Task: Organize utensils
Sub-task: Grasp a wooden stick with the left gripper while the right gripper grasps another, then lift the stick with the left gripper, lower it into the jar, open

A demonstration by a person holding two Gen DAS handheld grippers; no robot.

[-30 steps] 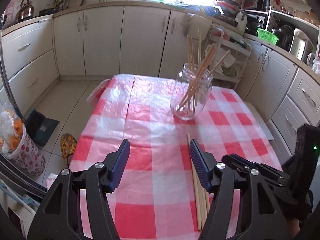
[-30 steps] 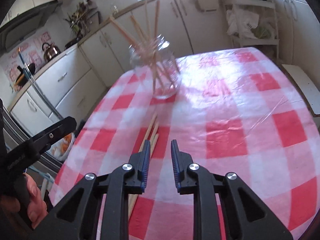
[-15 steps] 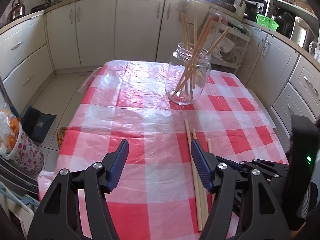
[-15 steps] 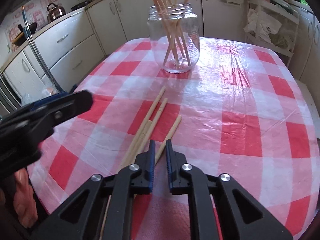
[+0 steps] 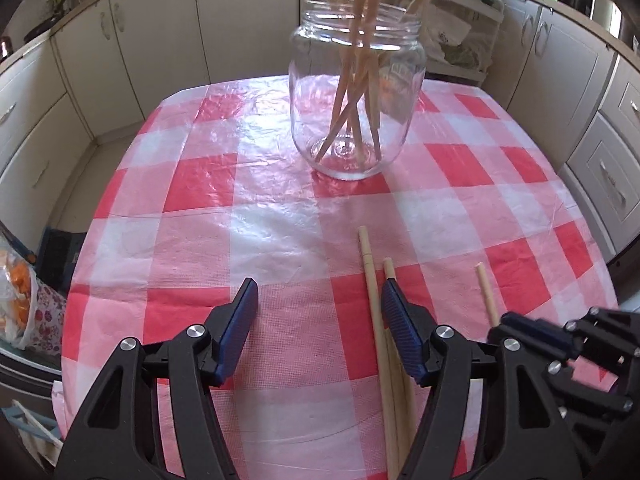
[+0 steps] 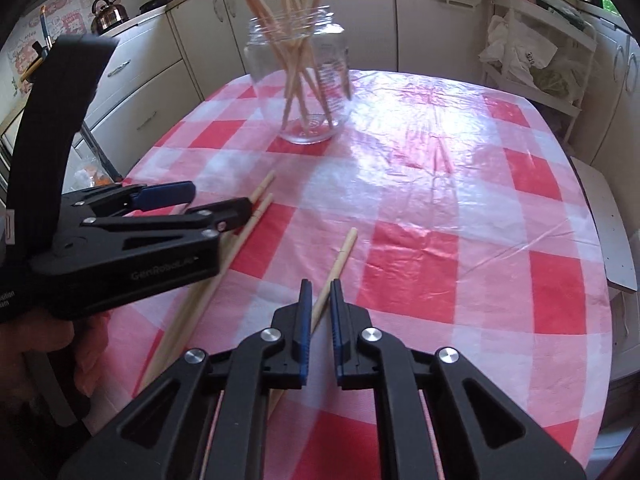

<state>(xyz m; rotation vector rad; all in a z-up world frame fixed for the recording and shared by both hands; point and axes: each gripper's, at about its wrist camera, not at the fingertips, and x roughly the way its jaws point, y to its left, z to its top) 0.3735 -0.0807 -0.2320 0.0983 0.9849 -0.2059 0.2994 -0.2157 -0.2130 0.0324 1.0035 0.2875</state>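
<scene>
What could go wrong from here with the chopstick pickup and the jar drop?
1. The right hand-held gripper has the lone chopstick between nearly shut jaws near one end; it may pivot or slip when lifted.
2. The open left hand-held gripper sits beside two chopsticks lying together; it may catch both or roll one away.
3. The glass jar already holds crossed sticks, so a new one could snag or tip it.

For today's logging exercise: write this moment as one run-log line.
right gripper: jaws shut on lone chopstick | left gripper: jaws open over chopstick pair | jar: holds chopsticks
</scene>
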